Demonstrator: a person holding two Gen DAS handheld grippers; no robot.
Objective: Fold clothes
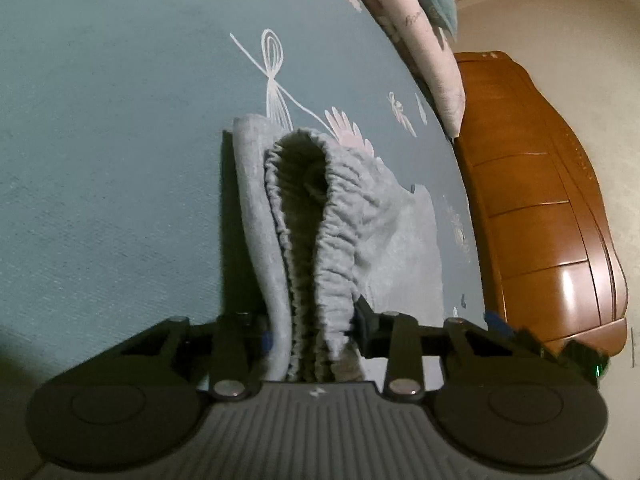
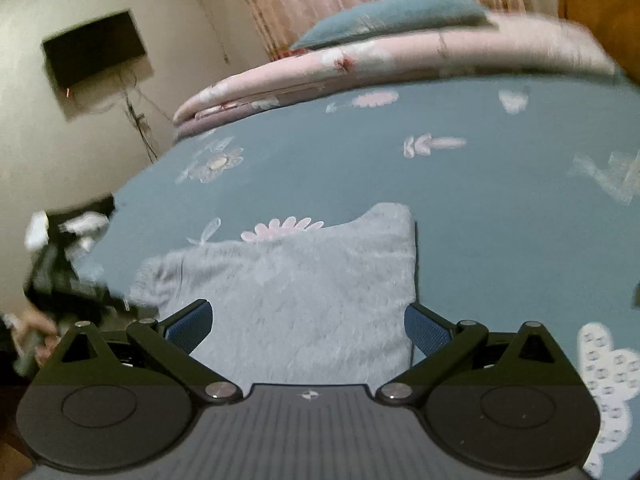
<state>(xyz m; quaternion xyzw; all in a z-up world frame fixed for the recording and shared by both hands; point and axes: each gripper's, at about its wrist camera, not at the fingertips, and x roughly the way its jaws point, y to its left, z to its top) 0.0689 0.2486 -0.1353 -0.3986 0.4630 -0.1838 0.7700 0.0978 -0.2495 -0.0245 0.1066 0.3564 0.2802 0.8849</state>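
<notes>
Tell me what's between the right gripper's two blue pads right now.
The grey fleece garment lies between the open right gripper's pads, seen in the right wrist view; the pads are not closed on it.

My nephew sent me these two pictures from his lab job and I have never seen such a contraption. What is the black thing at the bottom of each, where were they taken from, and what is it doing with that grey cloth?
The black thing is a hand-held gripper with two fingers; a person holds one in each hand, with no robot arm. Each carries a wide-angle camera looking forward along its fingers, so you see one picture per gripper.

In the left one, the left gripper is shut on a grey fleece garment, pinching its gathered elastic edge. In the right one, the right gripper is open, its blue finger pads either side of the same garment, gripping nothing.

The garment lies on a bed with a blue flowered sheet. A folded pink quilt and a blue pillow lie at the far end. The job is folding clothes.
</notes>
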